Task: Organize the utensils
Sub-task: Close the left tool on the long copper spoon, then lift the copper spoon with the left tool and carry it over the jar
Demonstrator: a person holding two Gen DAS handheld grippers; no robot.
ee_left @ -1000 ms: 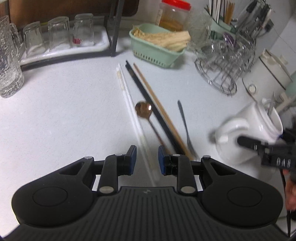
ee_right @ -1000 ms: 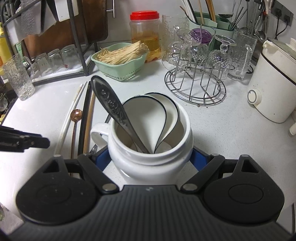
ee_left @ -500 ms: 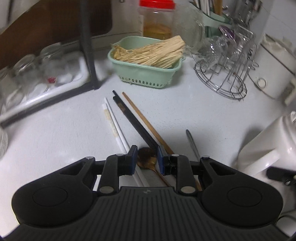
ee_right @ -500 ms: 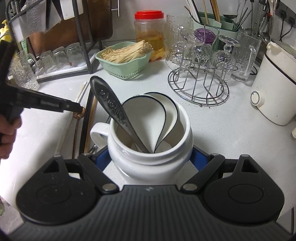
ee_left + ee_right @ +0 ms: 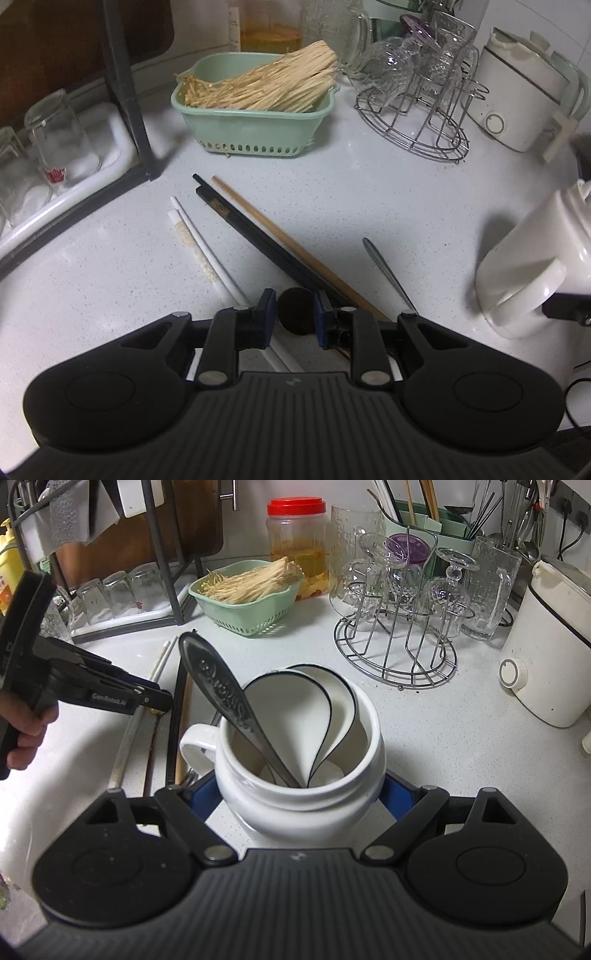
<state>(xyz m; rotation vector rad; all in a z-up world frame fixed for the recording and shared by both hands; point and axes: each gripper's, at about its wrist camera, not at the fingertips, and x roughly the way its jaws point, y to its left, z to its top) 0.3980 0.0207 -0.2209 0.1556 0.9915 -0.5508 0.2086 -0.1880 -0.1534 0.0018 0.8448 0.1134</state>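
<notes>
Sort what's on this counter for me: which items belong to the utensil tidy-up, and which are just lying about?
Job:
white jar, holding a metal spoon
copper spoon, left tool closing around it
chopsticks
fork

Lying about:
green basket
glass rack
white cooker

1. The left gripper (image 5: 294, 317) is black plastic with a ribbed top, blue finger pads (image 5: 268, 308) and silver pivot screws.
2. At the left edge of the right wrist view, its side carries white "GenRobot.AI" lettering.
3. The right gripper (image 5: 299, 794) looks the same.
</notes>
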